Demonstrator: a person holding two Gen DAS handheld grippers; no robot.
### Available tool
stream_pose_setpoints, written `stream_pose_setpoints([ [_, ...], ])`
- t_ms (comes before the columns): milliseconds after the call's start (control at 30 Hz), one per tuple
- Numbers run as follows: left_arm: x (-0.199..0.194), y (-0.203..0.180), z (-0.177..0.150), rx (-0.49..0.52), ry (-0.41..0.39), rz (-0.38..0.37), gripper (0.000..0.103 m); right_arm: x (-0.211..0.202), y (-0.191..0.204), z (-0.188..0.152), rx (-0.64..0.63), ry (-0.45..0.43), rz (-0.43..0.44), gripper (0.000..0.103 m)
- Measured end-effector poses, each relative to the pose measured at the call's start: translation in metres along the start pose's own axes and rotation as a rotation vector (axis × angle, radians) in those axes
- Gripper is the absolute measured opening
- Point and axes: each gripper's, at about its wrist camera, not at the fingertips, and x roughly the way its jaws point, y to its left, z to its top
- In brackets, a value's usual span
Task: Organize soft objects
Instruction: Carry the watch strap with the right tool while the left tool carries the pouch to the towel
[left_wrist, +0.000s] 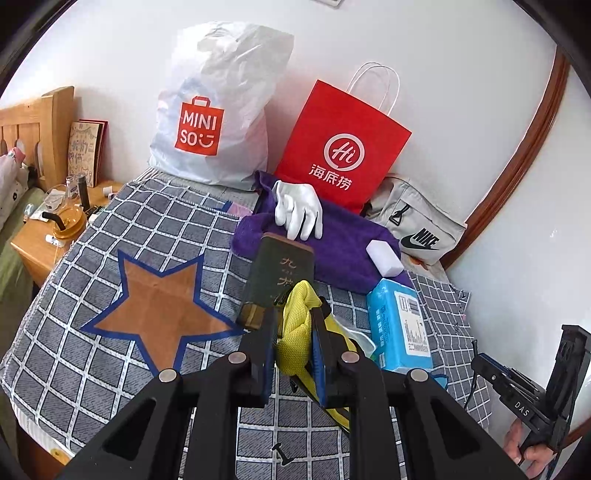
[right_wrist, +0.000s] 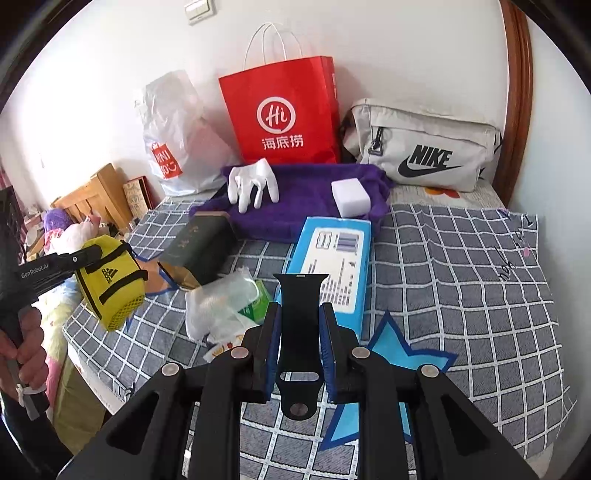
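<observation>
My left gripper (left_wrist: 293, 332) is shut on a small yellow adidas pouch (left_wrist: 295, 325) and holds it above the checked cloth; the pouch also shows in the right wrist view (right_wrist: 110, 280). My right gripper (right_wrist: 299, 325) is shut on a black watch strap (right_wrist: 300, 332), held over a blue star patch (right_wrist: 399, 354). A purple towel (right_wrist: 306, 199) lies at the back with a white glove (right_wrist: 253, 182) and a white sponge block (right_wrist: 350, 197) on it. A blue tissue pack (right_wrist: 332, 258) lies in front of the towel.
A dark green box (right_wrist: 199, 247) and a crumpled clear plastic bag (right_wrist: 218, 306) lie on the cloth. An orange star patch (left_wrist: 162, 302) is at left. A Miniso bag (left_wrist: 210, 110), a red paper bag (right_wrist: 284, 114) and a Nike pouch (right_wrist: 424, 147) stand against the wall.
</observation>
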Motion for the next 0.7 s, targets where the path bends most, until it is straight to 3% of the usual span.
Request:
stream_pose_setpoints([
  [700, 0.036, -0.02, 0.047, 0.02, 0.007, -0.007, 0.016, 0.019, -0.004, 0.051, -0.016, -0.048, 0.006, 0.021],
])
